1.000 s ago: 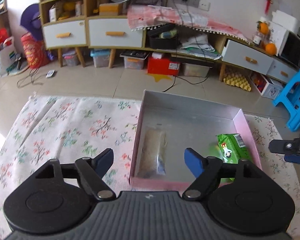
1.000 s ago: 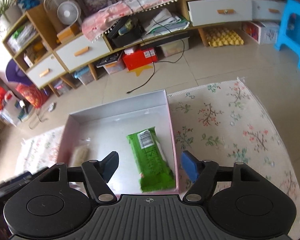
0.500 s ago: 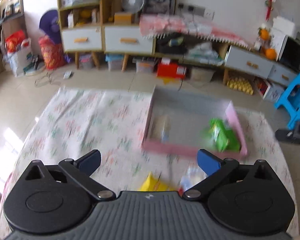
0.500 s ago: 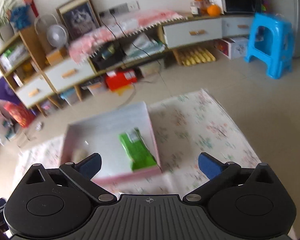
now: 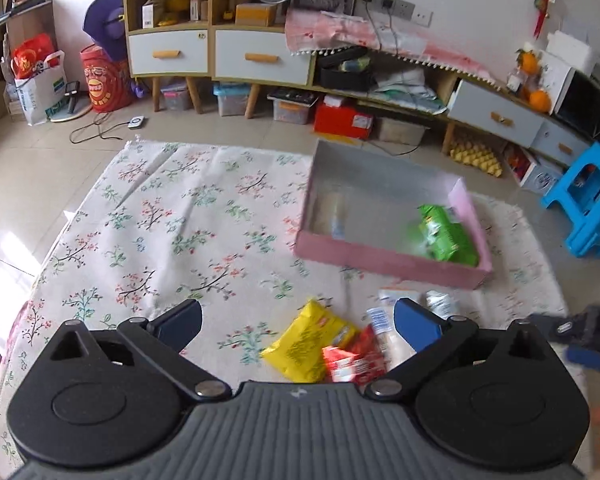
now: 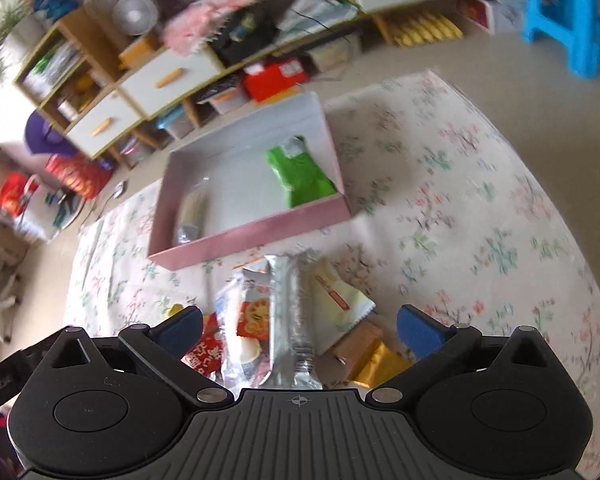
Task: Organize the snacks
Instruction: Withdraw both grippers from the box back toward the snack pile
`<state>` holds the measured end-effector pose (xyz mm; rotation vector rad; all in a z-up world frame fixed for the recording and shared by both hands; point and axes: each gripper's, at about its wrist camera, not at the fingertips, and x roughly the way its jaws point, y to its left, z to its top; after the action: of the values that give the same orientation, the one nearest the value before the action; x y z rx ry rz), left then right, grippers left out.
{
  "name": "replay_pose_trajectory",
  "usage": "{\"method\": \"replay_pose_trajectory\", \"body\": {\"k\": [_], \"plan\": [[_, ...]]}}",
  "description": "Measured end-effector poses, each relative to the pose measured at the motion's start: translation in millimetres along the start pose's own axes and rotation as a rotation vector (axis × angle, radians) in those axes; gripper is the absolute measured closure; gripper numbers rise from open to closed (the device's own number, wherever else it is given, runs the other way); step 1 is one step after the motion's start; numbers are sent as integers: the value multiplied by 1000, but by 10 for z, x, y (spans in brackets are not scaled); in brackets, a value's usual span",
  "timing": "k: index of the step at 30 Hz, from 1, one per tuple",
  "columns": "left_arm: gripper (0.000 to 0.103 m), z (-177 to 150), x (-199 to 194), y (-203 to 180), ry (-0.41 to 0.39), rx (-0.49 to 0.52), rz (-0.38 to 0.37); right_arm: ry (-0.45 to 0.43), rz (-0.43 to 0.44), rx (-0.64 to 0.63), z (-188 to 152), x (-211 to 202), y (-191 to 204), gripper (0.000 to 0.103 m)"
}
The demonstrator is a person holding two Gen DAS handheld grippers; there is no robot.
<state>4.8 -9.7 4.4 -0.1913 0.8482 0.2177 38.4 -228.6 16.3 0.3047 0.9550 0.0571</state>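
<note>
A pink box (image 5: pixel 384 261) (image 6: pixel 252 236) lies on the floral cloth. Inside it are a green packet (image 5: pixel 446 234) (image 6: pixel 300 172) and a clear pale packet (image 5: pixel 332 216) (image 6: pixel 192 216). My left gripper (image 5: pixel 298 322) stands open above a loose pile: a yellow packet (image 5: pixel 304 344), a red packet (image 5: pixel 354 362). My right gripper (image 6: pixel 298 326) is open over the same pile, with a silver bar (image 6: pixel 288 320), a cream packet (image 6: pixel 336 300), a gold-brown packet (image 6: pixel 372 352) and a clear packet with orange print (image 6: pixel 244 320) below it. Neither holds anything. The right gripper's body (image 5: pixel 584 336) shows at the left wrist view's right edge.
The floral cloth (image 5: pixel 160 232) (image 6: pixel 480 220) covers a low table. Beyond it are tiled floor, cabinets with drawers (image 5: pixel 256 56), a red box (image 5: pixel 342 120) and a blue stool (image 5: pixel 592 200) (image 6: pixel 572 12). Cloth left of the box carries nothing.
Both grippers have pulled back from the box and their jaws have widened. The green and clear packets now lie loose in the box, and the snack pile has come into view.
</note>
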Motion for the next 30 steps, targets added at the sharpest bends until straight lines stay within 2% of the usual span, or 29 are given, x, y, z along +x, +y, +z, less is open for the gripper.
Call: {"method": "replay_pose_trajectory", "body": {"k": [1,3,8,14,19,23,26,30], "plan": [[2,-29,76,2,11,21,20,-4,2,-11,-4,-8,15,0],[13,-29,259,15,82,59,59,-12,1,-28,-4,-8,28,0],[11,21,348,145,70,88,93,4,-53,-61,33,107,4,0],[11,-19,287,203,55,104,61,37,-50,-53,55,215,-66,0],[15,6,348,284,79,83,36,54,-100,-86,62,316,-113,0],[15,18,368,338,94,48,-12,27,-64,-86,103,296,-136,1],[15,4,371,317,98,60,-23,14,-64,-87,109,291,-133,5],[15,-28,408,288,125,81,-47,29,-49,-99,98,337,-97,17]]}}
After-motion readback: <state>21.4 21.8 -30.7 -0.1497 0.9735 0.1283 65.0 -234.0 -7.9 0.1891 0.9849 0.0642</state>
